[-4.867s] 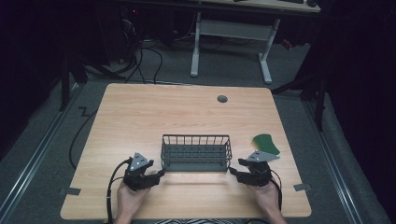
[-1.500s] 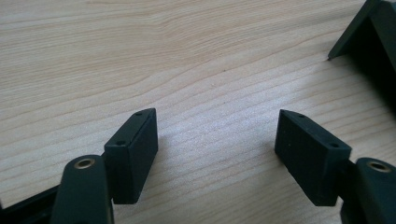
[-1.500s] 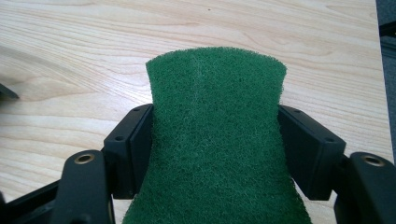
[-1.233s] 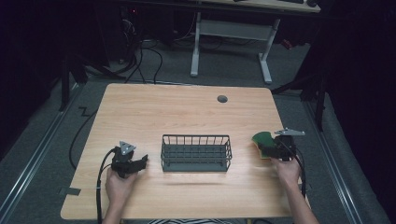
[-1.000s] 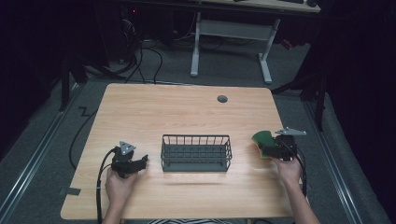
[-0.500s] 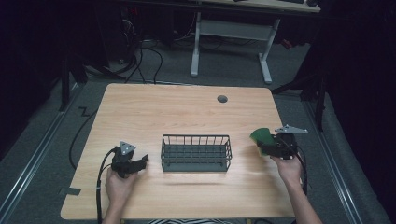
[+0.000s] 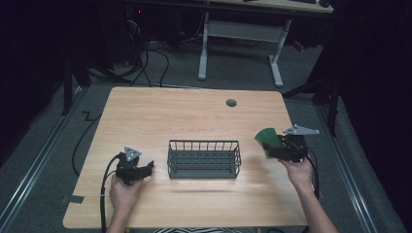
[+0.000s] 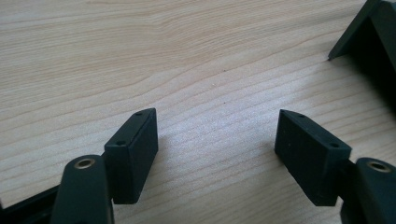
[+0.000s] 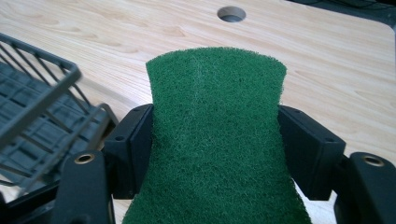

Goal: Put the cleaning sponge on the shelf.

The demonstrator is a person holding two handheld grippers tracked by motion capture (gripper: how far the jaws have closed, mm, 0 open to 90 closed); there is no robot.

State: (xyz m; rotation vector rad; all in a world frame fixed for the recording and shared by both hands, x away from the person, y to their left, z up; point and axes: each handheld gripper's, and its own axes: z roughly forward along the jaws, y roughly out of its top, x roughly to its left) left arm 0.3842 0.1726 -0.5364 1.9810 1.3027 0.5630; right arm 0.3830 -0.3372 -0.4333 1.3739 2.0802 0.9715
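Green scouring pad (image 9: 217, 140) sat clamped in our right gripper (image 7: 284, 148) near the desk's (image 7: 194, 116) right edge; our left gripper (image 8: 217, 154) gaped empty.

Right gripper (image 7: 272, 149): risen off the worktop (image 7: 194, 116), carrying the green scouring pad (image 7: 266, 139) clamped between its fingers (image 9: 133, 140).
Pad: now lifted, nearer the wire basket (image 7: 204, 158).

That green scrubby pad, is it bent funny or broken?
Not broken. The green scouring pad is squeezed by its two side edges between the right gripper's fingers, so it bows upward a little. It is held off the table, to the right of the wire basket. Nothing else looks odd.
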